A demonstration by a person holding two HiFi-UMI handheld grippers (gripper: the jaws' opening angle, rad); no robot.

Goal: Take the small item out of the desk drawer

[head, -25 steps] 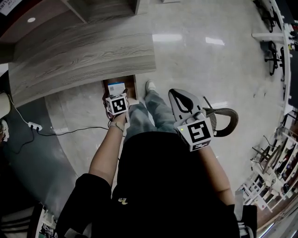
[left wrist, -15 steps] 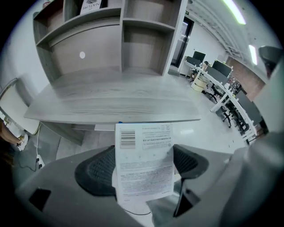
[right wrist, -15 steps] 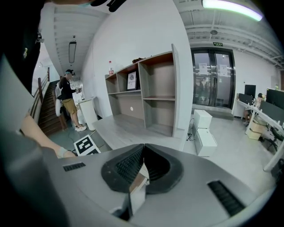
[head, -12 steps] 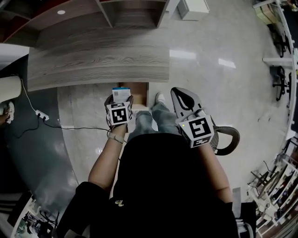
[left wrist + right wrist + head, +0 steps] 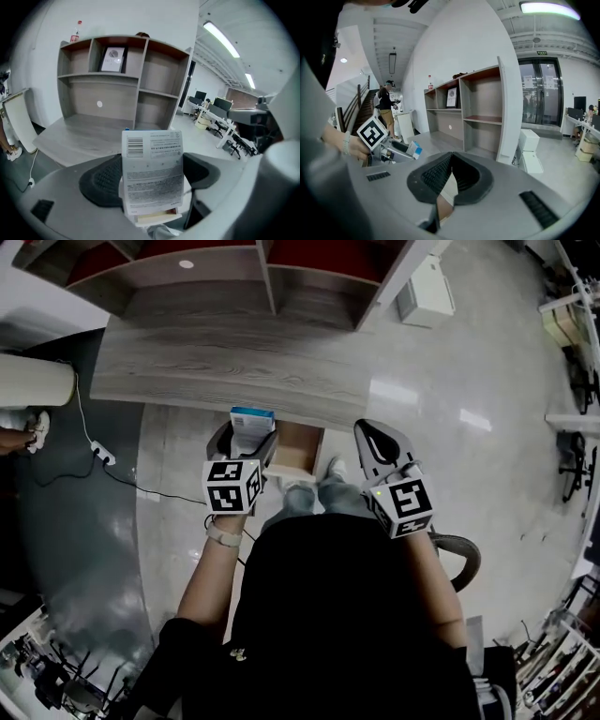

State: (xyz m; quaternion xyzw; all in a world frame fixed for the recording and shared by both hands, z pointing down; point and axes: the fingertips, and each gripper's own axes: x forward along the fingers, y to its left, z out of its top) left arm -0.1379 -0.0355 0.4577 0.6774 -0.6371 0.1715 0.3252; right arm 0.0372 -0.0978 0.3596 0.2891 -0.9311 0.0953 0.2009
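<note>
Head view: the left gripper (image 5: 248,439) is raised in front of the grey wood desk (image 5: 206,371), its 2 jaws closed on a small box (image 5: 251,417) with a blue top, which stands up between them at the desk's front edge. The open drawer (image 5: 300,454), light brown inside, lies just to the right of that gripper, below the desk edge; the box is outside it. The right gripper (image 5: 375,433) is held right of the drawer, apart from it. Left gripper view: the small box (image 5: 152,173) stands upright, its printed label and barcode facing the camera, pinched on both sides by the dark jaw pads (image 5: 101,180); a shelf unit (image 5: 122,79) rises behind. Right gripper view: the right gripper (image 5: 450,155) has its 2 jaws pressed together at the tips, nothing between them; the left gripper (image 5: 396,151) with the small box (image 5: 414,149) shows at left.
</note>
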